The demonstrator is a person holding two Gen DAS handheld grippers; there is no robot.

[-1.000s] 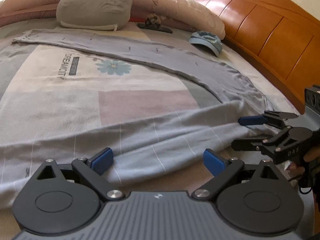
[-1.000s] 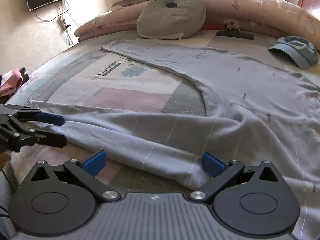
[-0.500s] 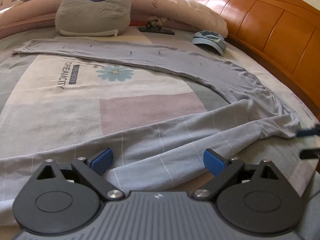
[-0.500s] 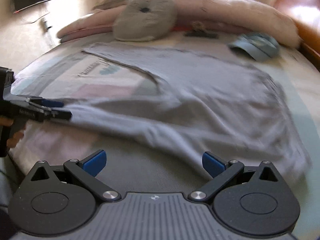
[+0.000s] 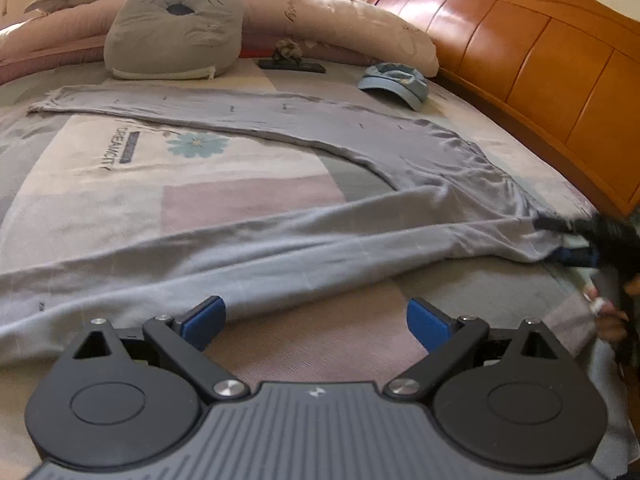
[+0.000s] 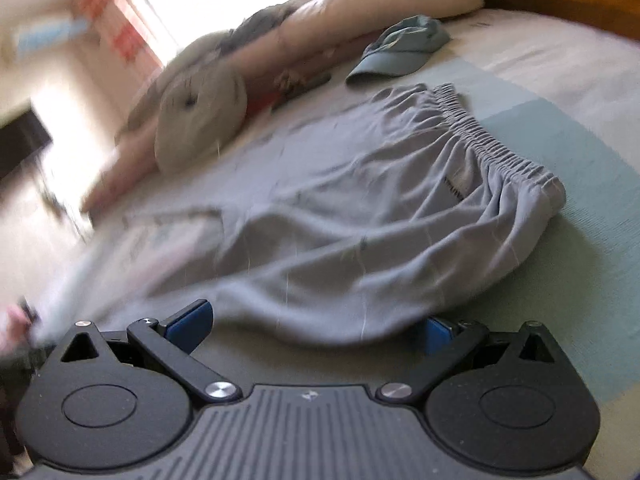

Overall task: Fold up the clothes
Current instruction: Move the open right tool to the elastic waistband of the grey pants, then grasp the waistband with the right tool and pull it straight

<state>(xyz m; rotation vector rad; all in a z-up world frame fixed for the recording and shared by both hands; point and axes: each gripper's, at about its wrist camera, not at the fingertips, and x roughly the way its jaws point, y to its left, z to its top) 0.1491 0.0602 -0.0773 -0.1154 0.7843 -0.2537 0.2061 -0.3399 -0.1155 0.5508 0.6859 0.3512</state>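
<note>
**Trousers spread on bed, no fold made yet**

Left claw point(image 5: 314, 320): jaws stand wide apart, nothing between them, low over the bedsheet point(image 5: 248, 196) just short of the near trouser leg. Right claw point(image 6: 316, 326): jaws likewise wide and empty, at the near edge of the cloth by the hip; its right pad is partly hidden by a fold of fabric, so contact there cannot be confirmed. The right-wrist view is motion-blurred.

Task item: grey trousers point(image 5: 360, 248) lie flat on the bed with the legs splayed, one running across the foreground, the other curving away toward the cat-face cushion point(image 5: 176, 28). The elastic waistband point(image 6: 492, 148) is bunched at the headboard side. In the left view the right claw appears at the waist end, blurred.

Progress, as judged: no layer lies over another and the legs are not brought together. All folding remains, and the first step would likely be laying one leg on the other.

Edges and room: bare sheet lies between the legs and in front of both claws. A blue cap point(image 5: 394, 84) sits near the waist, apart from the cloth. The wooden headboard point(image 5: 540, 64) bounds the right side; pillows point(image 5: 340, 20) close the far end.
</note>
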